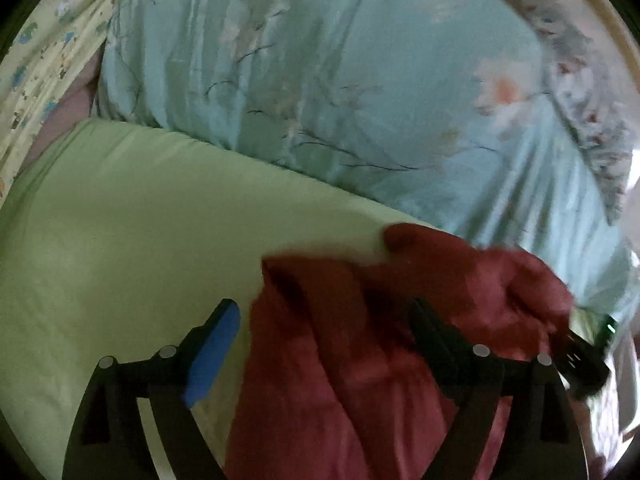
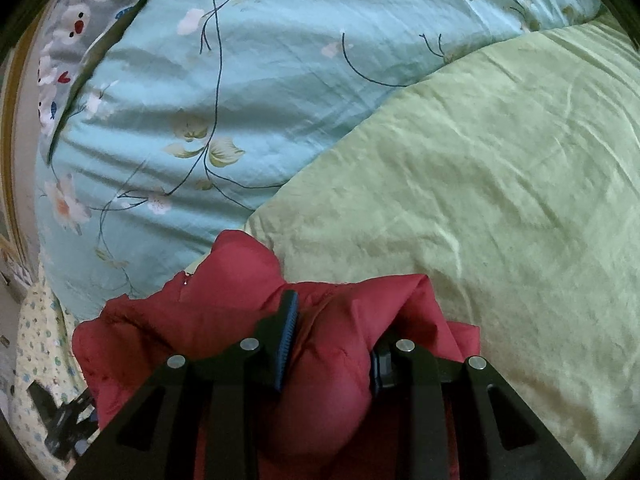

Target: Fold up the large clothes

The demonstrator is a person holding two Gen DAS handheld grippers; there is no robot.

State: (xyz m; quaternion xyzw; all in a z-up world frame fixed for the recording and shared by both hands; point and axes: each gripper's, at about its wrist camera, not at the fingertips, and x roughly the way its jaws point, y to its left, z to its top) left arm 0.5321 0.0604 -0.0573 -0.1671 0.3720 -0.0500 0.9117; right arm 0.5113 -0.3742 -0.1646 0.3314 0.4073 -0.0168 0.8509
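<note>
Here, red garment (image 2: 320, 360) edge over green cover (image 2: 480, 200), bare beyond.

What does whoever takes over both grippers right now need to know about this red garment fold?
Left gripper: jaws wide open, nothing pinched; the red padded garment lies between them, loose.
Right gripper: shut on a bunched fold of the red padded garment.
Garment: crumpled in a heap on the green quilt, near its edge with the light blue floral quilt.
Done: nothing visibly folded; the garment is gathered, not laid flat.
Left: re-grip with the left, spread the garment flat on the green quilt, then fold it.
</note>
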